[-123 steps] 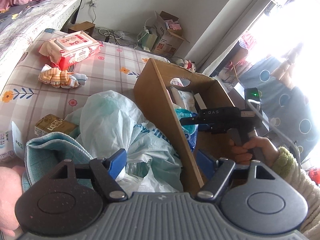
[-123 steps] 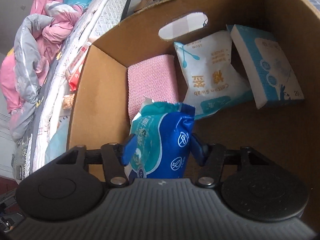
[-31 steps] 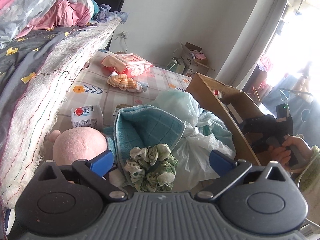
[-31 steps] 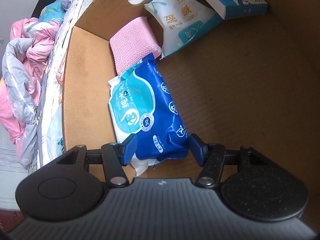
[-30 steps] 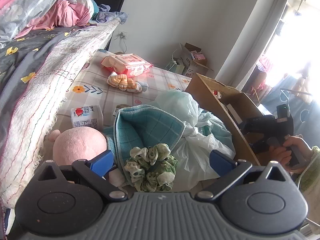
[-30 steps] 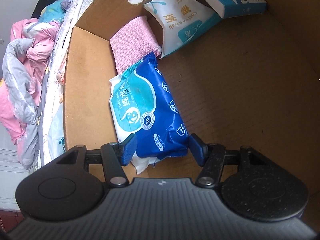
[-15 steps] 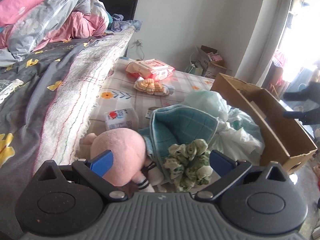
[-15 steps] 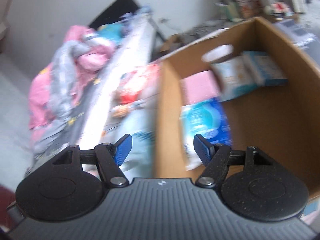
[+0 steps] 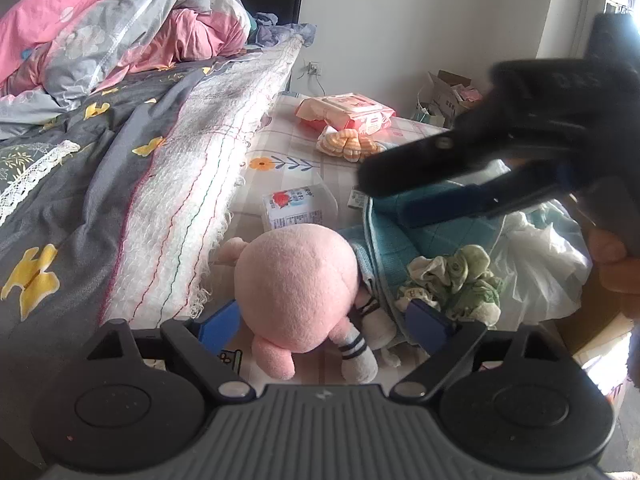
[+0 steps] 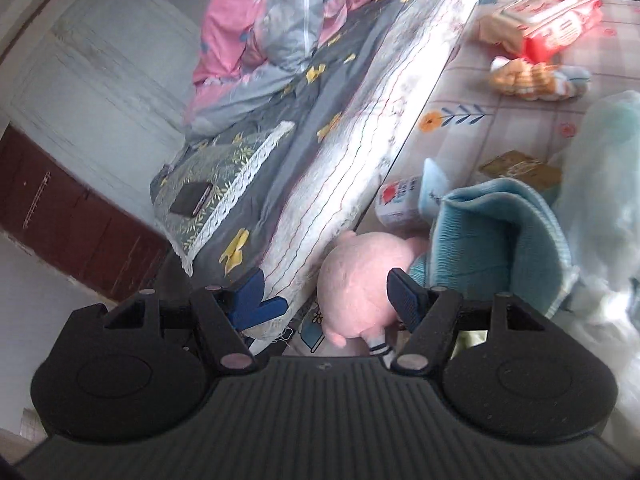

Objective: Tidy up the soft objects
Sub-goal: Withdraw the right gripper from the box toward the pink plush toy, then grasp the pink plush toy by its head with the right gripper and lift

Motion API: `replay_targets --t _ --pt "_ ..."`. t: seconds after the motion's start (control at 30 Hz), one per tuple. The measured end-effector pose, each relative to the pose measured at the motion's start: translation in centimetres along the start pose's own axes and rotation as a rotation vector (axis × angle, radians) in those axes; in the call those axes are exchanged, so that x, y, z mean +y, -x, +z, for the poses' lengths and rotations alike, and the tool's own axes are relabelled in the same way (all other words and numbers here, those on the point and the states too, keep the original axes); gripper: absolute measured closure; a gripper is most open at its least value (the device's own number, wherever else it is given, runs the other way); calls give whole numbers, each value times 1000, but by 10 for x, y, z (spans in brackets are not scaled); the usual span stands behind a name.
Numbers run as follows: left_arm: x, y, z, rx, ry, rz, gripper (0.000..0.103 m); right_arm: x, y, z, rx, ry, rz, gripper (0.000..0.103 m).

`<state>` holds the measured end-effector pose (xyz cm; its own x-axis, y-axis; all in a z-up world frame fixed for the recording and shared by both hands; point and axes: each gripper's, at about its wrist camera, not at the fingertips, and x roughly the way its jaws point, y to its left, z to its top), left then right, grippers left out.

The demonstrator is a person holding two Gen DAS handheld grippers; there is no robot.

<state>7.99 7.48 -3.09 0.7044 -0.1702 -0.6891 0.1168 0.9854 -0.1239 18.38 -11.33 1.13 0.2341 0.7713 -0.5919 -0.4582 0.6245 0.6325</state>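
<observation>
A pink plush toy (image 9: 296, 280) lies on the floor mat beside the bed, between the open fingers of my left gripper (image 9: 324, 320). It also shows in the right wrist view (image 10: 362, 286). A teal knitted cloth (image 9: 404, 236) and a green scrunchie (image 9: 452, 280) lie just right of it. My right gripper (image 10: 326, 290) is open and empty above the plush; in the left wrist view its body (image 9: 500, 160) crosses the upper right, held by a hand. The teal cloth (image 10: 496, 236) is on its right.
The bed (image 9: 120, 140) with grey quilt runs along the left. On the mat lie a small tissue pack (image 9: 294, 208), striped socks (image 9: 348, 144), a red wipes pack (image 9: 348, 114) and a white plastic bag (image 9: 540, 264). A phone (image 10: 191, 199) lies on the bed.
My right gripper has let go of the blue pack in the cardboard box and swung over to the plush by the bed. My left gripper has drawn back and lowered around the plush.
</observation>
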Motion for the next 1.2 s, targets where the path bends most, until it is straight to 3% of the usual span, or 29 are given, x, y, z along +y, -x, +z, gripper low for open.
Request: replay_targets --t 0.2,0.4,0.6,0.77,0.8,0.87,0.93,1.2 --pt "3 -18 -7 39 4 -8 30 18 -79 34 115 165 -73 37" --pt "10 -20 -12 -9 36 -28 36 25 -140 56 276 324 -141 51" --pt "14 -19 -15 -30 53 -42 41 23 -178 57 377 374 -173 62" --pt "14 -12 -17 -44 56 -41 40 21 -175 56 352 353 -166 85" --pt "16 -11 -16 -52 54 -37 38 20 -170 56 340 339 -155 86" --pt "15 -9 -14 -61 54 -27 21 19 -157 56 308 316 -136 88" --pt "14 -11 -10 -53 50 -16 14 18 -143 55 278 299 -117 88" --pt "18 -29 1 6 73 -107 15 8 -89 48 161 182 -25 90"
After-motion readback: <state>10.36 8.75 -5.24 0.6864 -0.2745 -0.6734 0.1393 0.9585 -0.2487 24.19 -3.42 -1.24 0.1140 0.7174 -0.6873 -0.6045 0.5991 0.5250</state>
